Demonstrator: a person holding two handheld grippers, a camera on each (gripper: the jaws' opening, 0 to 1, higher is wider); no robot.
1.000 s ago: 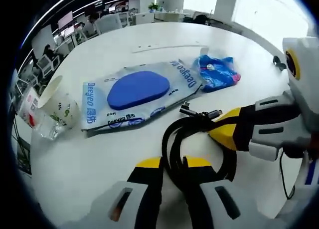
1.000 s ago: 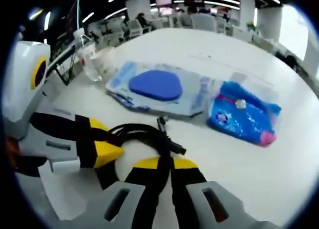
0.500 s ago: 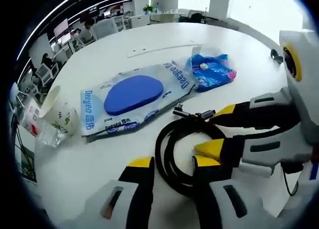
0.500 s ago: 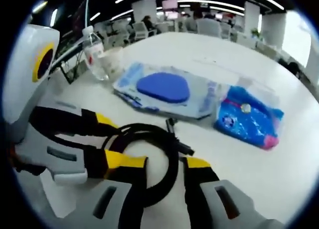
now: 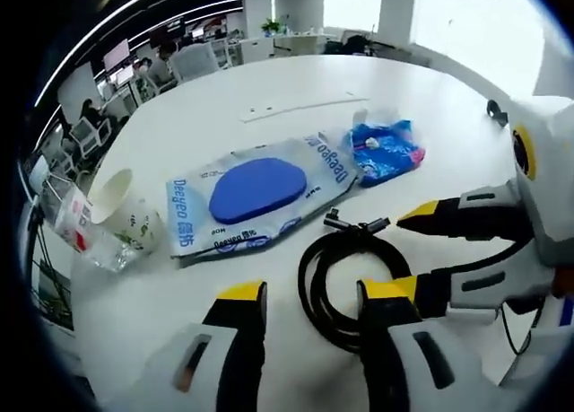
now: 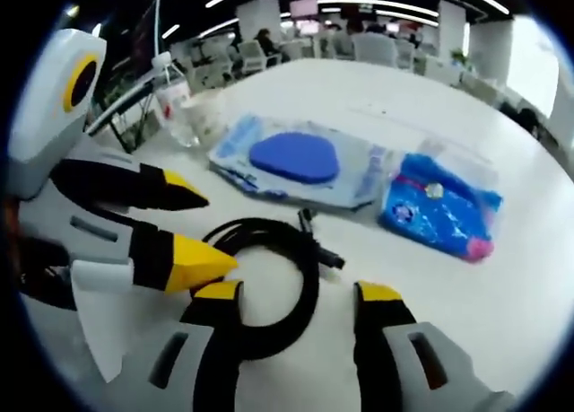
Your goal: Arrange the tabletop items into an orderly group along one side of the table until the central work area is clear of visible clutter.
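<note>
A coiled black cable (image 5: 316, 273) lies flat on the white table (image 5: 269, 89), its plugs pointing at the wipes pack. My left gripper (image 5: 314, 295) is open, its jaws either side of the coil's near edge, not touching it. My right gripper (image 5: 399, 250) reaches in from the right, open, fingers around the coil's far side. In the right gripper view the cable (image 6: 309, 277) lies between the open right gripper (image 6: 296, 295) jaws, with the open left gripper (image 6: 211, 232) at the left. Beyond lie a wipes pack (image 5: 260, 192) (image 6: 300, 161) and a blue snack bag (image 5: 386, 147) (image 6: 439, 206).
A paper cup (image 5: 121, 214) (image 6: 204, 116) and a clear plastic bottle (image 5: 76, 237) (image 6: 170, 98) stand near the table's edge past the wipes pack. A thin white strip (image 5: 300, 107) lies farther out on the table. Office chairs and desks fill the room behind.
Both grippers were shut on the cable a second ago. Both have opened and let it go, and the coil now rests on the table between the jaws.
</note>
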